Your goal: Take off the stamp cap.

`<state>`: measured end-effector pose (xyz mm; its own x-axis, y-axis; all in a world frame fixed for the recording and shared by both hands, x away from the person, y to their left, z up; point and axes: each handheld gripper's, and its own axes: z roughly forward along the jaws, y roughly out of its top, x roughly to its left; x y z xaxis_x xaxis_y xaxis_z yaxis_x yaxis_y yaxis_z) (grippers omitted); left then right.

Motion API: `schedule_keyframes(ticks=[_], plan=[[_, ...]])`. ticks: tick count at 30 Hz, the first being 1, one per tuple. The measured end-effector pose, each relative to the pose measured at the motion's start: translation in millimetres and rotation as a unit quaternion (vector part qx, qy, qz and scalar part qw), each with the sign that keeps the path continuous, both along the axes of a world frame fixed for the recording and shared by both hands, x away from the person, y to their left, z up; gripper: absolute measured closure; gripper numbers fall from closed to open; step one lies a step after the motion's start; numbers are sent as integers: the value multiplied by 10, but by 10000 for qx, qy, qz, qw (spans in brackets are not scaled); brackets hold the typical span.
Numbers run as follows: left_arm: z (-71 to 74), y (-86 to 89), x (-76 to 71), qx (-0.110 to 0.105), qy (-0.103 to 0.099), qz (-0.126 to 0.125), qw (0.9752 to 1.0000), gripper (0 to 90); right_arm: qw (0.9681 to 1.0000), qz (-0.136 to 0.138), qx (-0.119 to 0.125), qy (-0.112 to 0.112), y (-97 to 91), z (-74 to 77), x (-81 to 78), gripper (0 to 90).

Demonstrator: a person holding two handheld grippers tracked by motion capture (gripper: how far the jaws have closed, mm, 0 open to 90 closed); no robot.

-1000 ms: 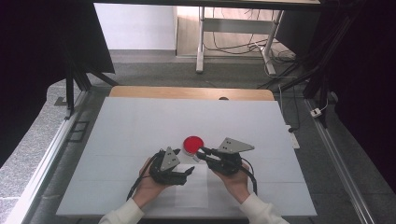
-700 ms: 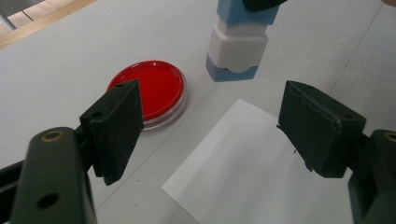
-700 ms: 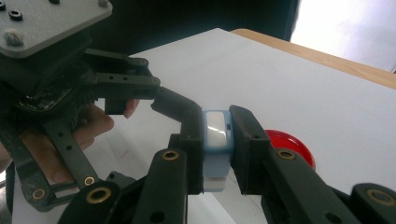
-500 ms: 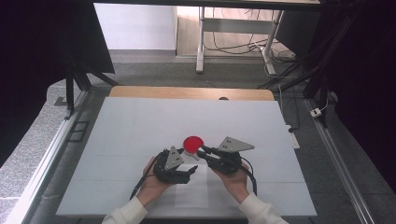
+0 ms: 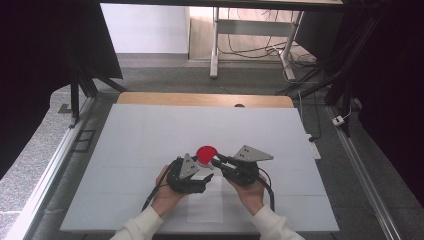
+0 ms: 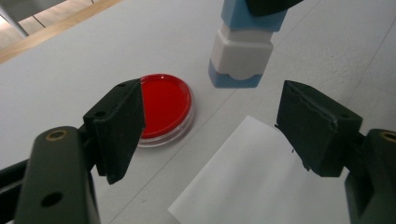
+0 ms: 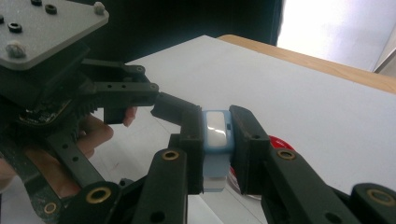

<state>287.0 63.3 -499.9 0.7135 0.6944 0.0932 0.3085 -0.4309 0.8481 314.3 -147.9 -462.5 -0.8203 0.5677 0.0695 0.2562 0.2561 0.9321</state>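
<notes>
The right tongs [image 7: 217, 135] clamp a blue-and-white cap-like piece [image 7: 215, 140], its lower end hidden behind the jaws. The left tongs [image 6: 210, 126] stand wide and empty, slightly narrower than before. The red petri dish [image 6: 163, 105] has not moved.

Blue-white block [image 7: 215, 140] between gripper [image 7: 217, 154] pads

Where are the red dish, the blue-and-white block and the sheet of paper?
red dish [image 6: 163, 100], left gripper view, on its red middle.
blue-and-white block [image 6: 243, 53], left gripper view, on its white band.
sheet of paper [image 6: 261, 186], left gripper view, on its bare middle.
</notes>
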Motion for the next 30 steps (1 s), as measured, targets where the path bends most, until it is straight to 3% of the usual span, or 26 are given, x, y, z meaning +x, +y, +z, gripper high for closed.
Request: schedule_keyframes(ticks=[8,16,30], plan=[[14,-127,18,61,-57,-111,9999,245,10000,63,67,2,-17,5,-1,756],[21,-127,2,108,-121,-98,9998,258,9999,123,34,-8,8,-4,-12,756],[3,-127,-17,224,-255,-65,9994,361,9999,125,9,34,20,-40,-3,756]])
